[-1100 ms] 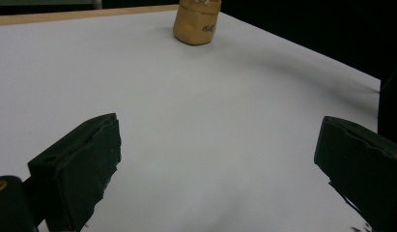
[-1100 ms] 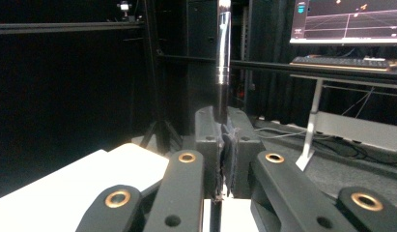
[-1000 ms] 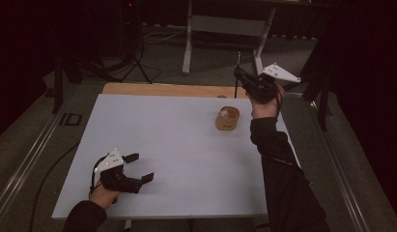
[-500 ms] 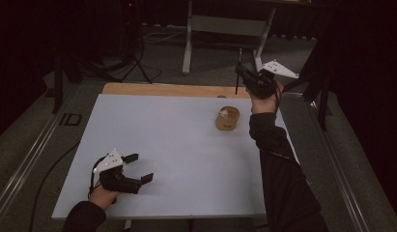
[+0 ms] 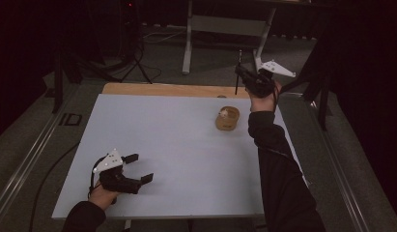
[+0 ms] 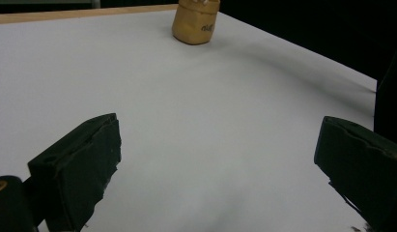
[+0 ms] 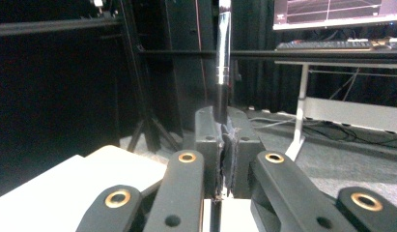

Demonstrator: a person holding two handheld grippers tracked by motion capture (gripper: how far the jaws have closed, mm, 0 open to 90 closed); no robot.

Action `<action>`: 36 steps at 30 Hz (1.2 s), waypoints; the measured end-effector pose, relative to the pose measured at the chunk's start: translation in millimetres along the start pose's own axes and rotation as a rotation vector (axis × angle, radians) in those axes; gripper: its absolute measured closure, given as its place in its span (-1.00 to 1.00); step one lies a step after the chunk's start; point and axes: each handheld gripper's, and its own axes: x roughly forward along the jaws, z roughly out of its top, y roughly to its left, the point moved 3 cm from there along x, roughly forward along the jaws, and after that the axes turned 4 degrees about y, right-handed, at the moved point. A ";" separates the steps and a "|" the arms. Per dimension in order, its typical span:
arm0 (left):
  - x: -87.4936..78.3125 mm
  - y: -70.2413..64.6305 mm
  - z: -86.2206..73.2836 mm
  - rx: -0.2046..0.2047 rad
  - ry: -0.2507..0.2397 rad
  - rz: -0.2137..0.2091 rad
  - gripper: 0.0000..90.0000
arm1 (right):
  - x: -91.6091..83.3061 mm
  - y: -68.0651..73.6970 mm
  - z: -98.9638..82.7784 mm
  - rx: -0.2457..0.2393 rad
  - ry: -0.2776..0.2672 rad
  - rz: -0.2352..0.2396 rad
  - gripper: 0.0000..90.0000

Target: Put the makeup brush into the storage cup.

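My right gripper point(image 5: 239, 72) is raised over the table's far right corner, shut on a thin black rod with a silver ferrule point(image 5: 240, 57) that stands upright. In the right gripper view the rod point(image 7: 223, 58) rises from between the closed jaws of the right gripper point(image 7: 224, 130). A small tan wooden holder point(image 5: 227, 118) stands on the table just below and left of that hand; it also appears at the top of the left gripper view point(image 6: 195, 21). My left gripper point(image 5: 140, 168) rests low at the front left, jaws wide open around bare table point(image 6: 215, 164).
The pale table point(image 5: 177, 145) has a wooden strip point(image 5: 162, 89) along its far edge. Behind it stand a desk frame point(image 5: 230, 24) and a tripod point(image 5: 135, 53) on dark floor. A monitor point(image 7: 336, 12) and keyboard point(image 7: 326, 45) sit beyond.
My right gripper has shifted slightly with the rod still clamped in it. The left gripper and the tan holder have stayed where they were.
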 end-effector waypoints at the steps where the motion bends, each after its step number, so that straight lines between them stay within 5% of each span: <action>1: 0.0 0.0 0.0 0.000 0.000 0.000 -0.93 | 0.0 0.0 0.0 0.000 0.000 0.000 0.91; 17: 1.0 -0.3 -1.5 0.001 0.006 -0.005 -0.93 | 10.9 -16.8 -41.8 0.079 0.059 -0.031 0.91; 36: 0.9 -0.9 -1.3 -0.002 0.005 -0.012 -0.93 | 14.7 -14.9 -75.9 0.054 0.059 -0.056 0.91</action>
